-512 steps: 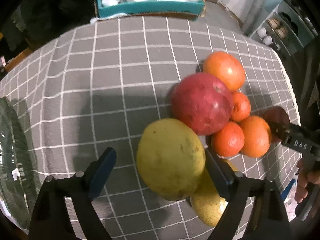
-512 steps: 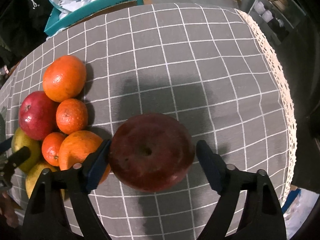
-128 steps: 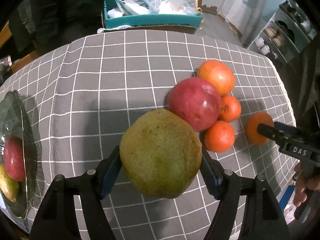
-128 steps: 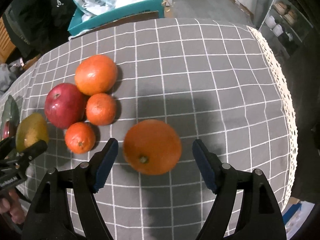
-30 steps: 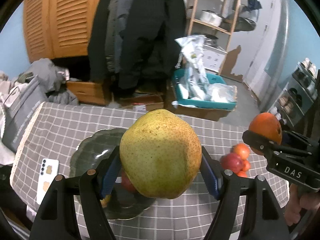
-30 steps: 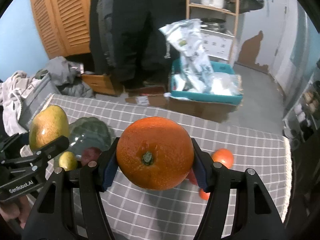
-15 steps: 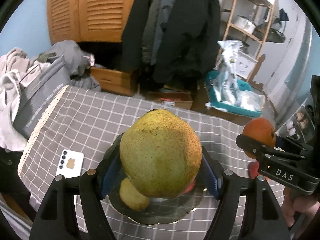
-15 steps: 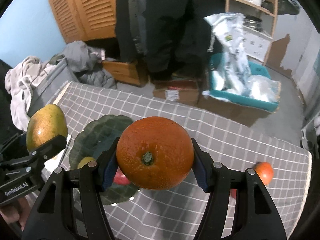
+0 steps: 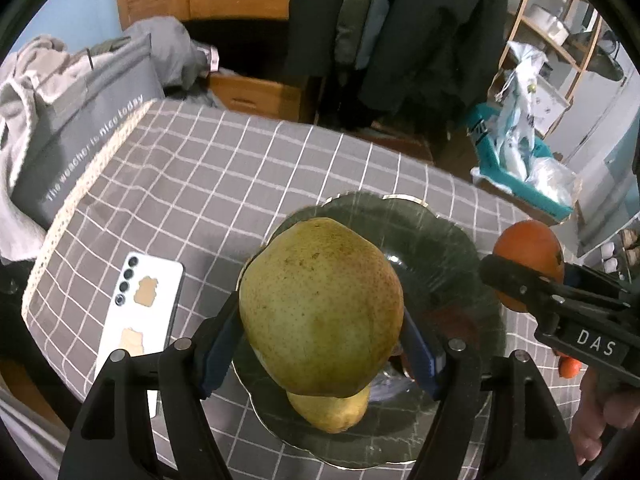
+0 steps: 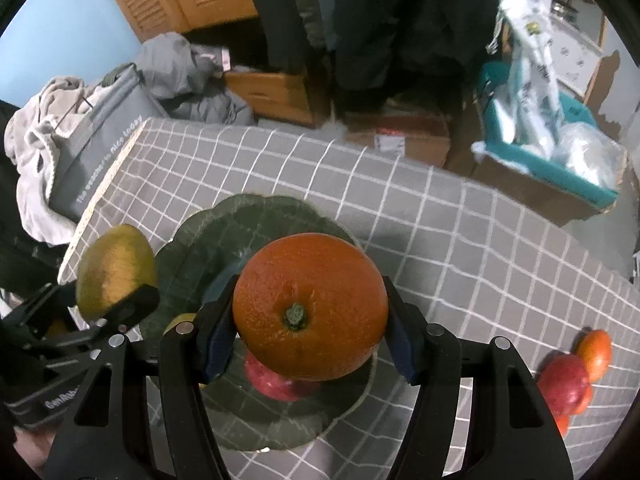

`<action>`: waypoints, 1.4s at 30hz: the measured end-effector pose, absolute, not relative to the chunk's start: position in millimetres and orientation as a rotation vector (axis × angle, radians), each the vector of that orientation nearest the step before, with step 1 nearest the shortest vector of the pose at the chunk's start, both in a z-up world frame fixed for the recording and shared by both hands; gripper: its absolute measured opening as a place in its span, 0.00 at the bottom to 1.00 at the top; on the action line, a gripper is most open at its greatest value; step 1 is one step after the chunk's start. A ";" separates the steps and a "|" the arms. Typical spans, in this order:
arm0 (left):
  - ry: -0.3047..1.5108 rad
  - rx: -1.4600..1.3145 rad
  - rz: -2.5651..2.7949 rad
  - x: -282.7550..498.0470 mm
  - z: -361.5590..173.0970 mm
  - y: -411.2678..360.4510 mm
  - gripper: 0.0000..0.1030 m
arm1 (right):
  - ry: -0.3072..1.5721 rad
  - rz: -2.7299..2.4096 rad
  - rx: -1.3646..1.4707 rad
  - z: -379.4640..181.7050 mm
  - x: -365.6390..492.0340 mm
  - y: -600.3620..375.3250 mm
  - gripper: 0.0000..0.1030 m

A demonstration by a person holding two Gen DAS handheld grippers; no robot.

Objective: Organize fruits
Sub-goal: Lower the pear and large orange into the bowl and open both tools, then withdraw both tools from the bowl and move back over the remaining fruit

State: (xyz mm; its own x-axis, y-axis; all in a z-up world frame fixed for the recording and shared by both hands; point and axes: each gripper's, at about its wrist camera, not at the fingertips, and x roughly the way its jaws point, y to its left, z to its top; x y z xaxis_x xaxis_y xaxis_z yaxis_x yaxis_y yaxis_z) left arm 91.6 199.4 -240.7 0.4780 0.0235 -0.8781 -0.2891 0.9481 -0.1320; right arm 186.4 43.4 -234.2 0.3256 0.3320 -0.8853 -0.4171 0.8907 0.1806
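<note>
Grey checked tablecloth (image 9: 248,176) (lace-edged) carries a dark glass plate (image 9: 452,248) and phone (image 9: 140,312); left gripper (image 9: 320,320) clamps a pear (image 9: 320,304), right gripper (image 10: 310,320) an orange (image 10: 310,304).

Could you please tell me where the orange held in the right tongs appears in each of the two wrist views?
Left wrist view: the orange sits at the right edge, clamped above the glass plate's rim.
Right wrist view: the orange fills the centre, between the pads of the right tongs.
Shared landmark: the dark glass plate on the checked tablecloth.
</note>
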 end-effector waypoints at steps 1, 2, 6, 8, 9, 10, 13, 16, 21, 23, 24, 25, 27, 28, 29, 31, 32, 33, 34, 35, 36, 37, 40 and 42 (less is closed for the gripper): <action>1.067 -0.279 0.194 92.3 -244.1 199.6 0.73 | 1.145 0.493 -0.088 -237.8 186.5 45.2 0.63; 1.076 -0.281 0.194 93.0 -247.7 199.9 0.73 | 1.153 0.493 -0.093 -241.5 187.0 47.0 0.63; 1.102 -0.285 0.192 94.8 -259.2 200.7 0.73 | 1.188 0.492 -0.096 -255.7 189.1 51.4 0.63; 1.116 -0.288 0.194 95.7 -265.5 200.9 0.73 | 1.201 0.492 -0.094 -261.2 189.5 52.4 0.63; 1.124 -0.291 0.194 95.9 -268.5 200.7 0.73 | 1.206 0.492 -0.093 -263.7 189.9 52.8 0.63; 1.130 -0.294 0.193 96.0 -271.7 200.7 0.73 | 1.210 0.491 -0.093 -265.4 190.2 53.2 0.63; 1.133 -0.291 0.191 96.5 -275.9 198.3 0.73 | 1.218 0.492 -0.094 -269.8 189.6 53.7 0.63; 1.135 -0.283 0.184 97.6 -275.8 195.9 0.73 | 1.222 0.492 -0.097 -272.2 189.2 54.4 0.63; 1.134 -0.288 0.189 98.3 -277.4 197.4 0.73 | 1.222 0.493 -0.088 -273.9 190.1 54.0 0.64; 1.135 -0.293 0.192 98.6 -278.2 199.0 0.73 | 1.225 0.497 -0.085 -274.5 190.4 53.7 0.64; 1.135 -0.293 0.193 98.9 -278.4 199.4 0.73 | 1.227 0.499 -0.086 -274.9 190.7 54.1 0.64; 1.135 -0.293 0.195 99.3 -278.7 200.1 0.73 | 1.230 0.500 -0.085 -275.4 191.2 54.1 0.65; 1.138 -0.293 0.202 100.1 -279.5 201.3 0.73 | 1.235 0.501 -0.084 -276.4 191.9 53.9 0.65; 1.140 -0.297 0.204 100.3 -279.9 202.3 0.73 | 1.237 0.504 -0.081 -276.5 191.9 53.9 0.66; 1.144 -0.304 0.204 100.4 -280.6 203.4 0.74 | 1.236 0.506 -0.079 -276.6 191.9 54.2 0.66; 1.147 -0.310 0.202 100.3 -281.2 203.9 0.75 | 1.238 0.507 -0.076 -276.9 192.1 54.0 0.66; 1.147 -0.304 0.201 100.4 -281.1 203.3 0.79 | 1.240 0.512 -0.068 -277.1 192.4 53.6 0.66; 1.147 -0.298 0.200 100.3 -280.9 202.6 0.82 | 1.241 0.517 -0.058 -277.0 192.6 52.9 0.66; 1.139 -0.292 0.195 100.0 -279.8 201.0 0.87 | 1.241 0.519 -0.055 -276.9 192.6 52.5 0.66; 1.135 -0.283 0.193 99.9 -279.1 199.3 0.87 | 1.241 0.518 -0.058 -277.1 192.2 52.7 0.66; 1.134 -0.274 0.190 100.0 -278.4 197.5 0.87 | 1.240 0.517 -0.059 -277.0 191.8 52.9 0.66; 1.134 -0.266 0.187 100.4 -277.9 195.8 0.87 | 1.239 0.517 -0.060 -276.9 191.5 52.9 0.66; 1.133 -0.256 0.185 101.0 -277.2 193.4 0.87 | 1.236 0.516 -0.058 -276.1 190.9 52.5 0.66; 1.132 -0.257 0.186 100.9 -276.5 193.4 0.87 | 1.228 0.512 -0.058 -274.0 189.9 51.2 0.66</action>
